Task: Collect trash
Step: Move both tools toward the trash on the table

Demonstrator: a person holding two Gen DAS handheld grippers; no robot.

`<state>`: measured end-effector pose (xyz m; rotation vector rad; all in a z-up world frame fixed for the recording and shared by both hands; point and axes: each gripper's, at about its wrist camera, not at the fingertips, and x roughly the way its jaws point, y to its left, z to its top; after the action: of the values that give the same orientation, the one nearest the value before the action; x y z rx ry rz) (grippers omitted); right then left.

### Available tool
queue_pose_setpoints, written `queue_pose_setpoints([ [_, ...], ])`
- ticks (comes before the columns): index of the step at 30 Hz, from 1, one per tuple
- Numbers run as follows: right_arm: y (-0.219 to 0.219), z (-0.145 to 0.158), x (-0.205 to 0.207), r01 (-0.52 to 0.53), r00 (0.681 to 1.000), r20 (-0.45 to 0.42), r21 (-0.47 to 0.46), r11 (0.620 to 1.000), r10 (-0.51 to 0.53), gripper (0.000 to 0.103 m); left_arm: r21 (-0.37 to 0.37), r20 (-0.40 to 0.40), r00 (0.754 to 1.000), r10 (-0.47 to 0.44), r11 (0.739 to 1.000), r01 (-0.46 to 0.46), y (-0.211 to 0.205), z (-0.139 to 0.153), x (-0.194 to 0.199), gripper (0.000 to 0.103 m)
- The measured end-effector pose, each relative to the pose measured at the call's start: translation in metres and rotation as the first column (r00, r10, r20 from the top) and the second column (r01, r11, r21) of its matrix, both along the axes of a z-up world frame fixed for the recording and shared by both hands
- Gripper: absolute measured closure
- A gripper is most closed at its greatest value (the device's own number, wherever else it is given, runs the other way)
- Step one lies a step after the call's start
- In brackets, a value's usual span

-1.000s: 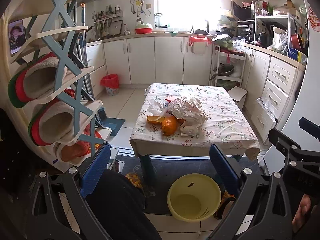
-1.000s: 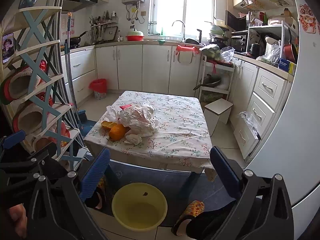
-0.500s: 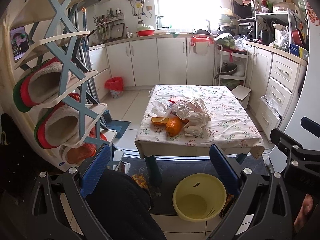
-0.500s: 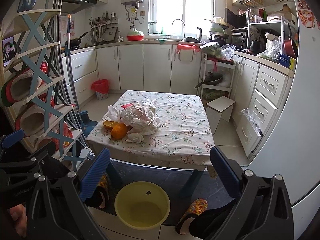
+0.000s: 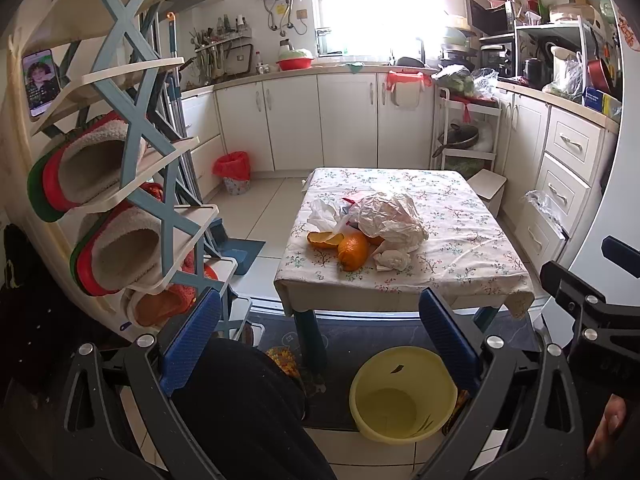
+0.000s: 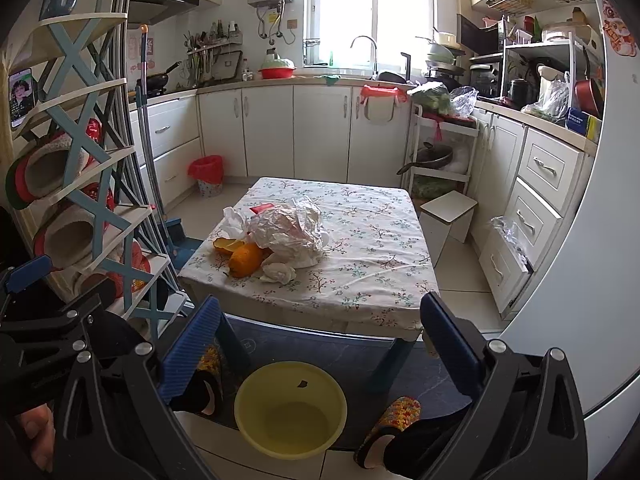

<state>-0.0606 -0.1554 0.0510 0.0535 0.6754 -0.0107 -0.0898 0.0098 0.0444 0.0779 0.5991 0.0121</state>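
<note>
Both tools, left (image 5: 320, 334) and right (image 6: 320, 336), are held spread and empty, well short of the desk (image 5: 460, 236). Trash (image 5: 390, 220) is piled on the desk's left part: crumpled wrap, orange peel (image 5: 352, 250), tissue. A yellow bin (image 6: 290, 408) is seen on the floor below.

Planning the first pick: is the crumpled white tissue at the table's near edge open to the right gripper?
Probably yes: the crumpled white tissue lies exposed near the edge, and the right gripper is open, though well short of it.

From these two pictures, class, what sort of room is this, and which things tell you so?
A home kitchen, most likely. The sink tap under the window, the white cabinets beneath a counter, and the pan on the stove show it.
</note>
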Motion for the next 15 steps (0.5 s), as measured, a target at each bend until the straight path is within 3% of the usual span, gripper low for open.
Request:
queue_pose_setpoints([
  [15,0.002,-0.002,0.003,0.001,1.000,-0.001,0.002,1.000,-0.001,0.007,0.003,-0.033,0.999,-0.005,1.000,0.005,-0.002,-0.013,0.011,0.008],
])
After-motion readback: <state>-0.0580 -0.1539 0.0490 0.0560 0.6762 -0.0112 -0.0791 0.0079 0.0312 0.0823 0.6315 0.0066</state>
